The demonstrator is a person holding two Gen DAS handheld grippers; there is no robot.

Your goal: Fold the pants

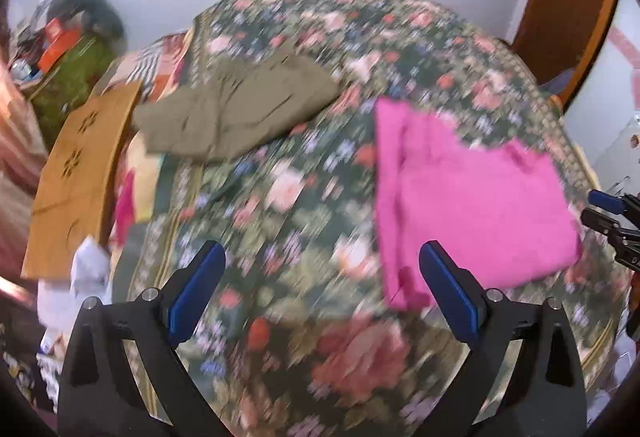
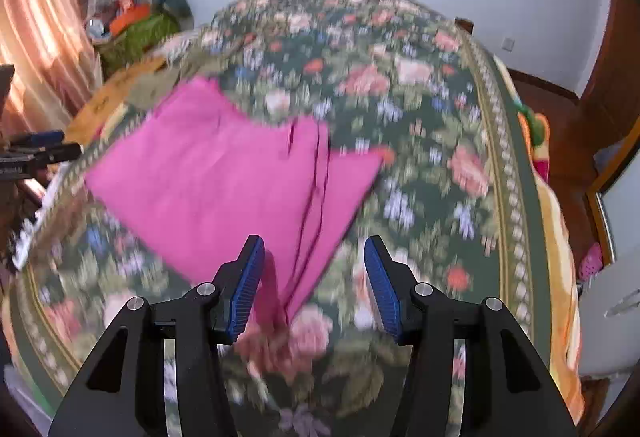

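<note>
**Pink pants folded on the bed, both grippers empty**

Nearest: left gripper [image 1: 322, 291], fingers [image 1: 198, 291] spread wide, holding nothing, above the floral bedspread [image 1: 288, 197]. Right gripper [image 2: 314, 285], fingers [image 2: 246, 287] likewise parted and empty, poised over the near corner of the pants.

Middle: pink pants [image 2: 224, 181], lying flat on the bedspread in a folded, roughly squared stack; layered edges show along one side, a narrow tail reaches toward the right gripper. Both views are motion-blurred, so fine creases cannot be read.

Farther: olive garment [image 1: 236, 109], separate, well apart from the pink pants. Cardboard piece [image 1: 80, 177] at the bed's edge. Cluttered heap [image 2: 136, 21] by the wall.

Risk, as judged: pinching only the top layer at the loose tail would drag the stack open; a hurried sweep could skew the fold on the soft bedding.
</note>
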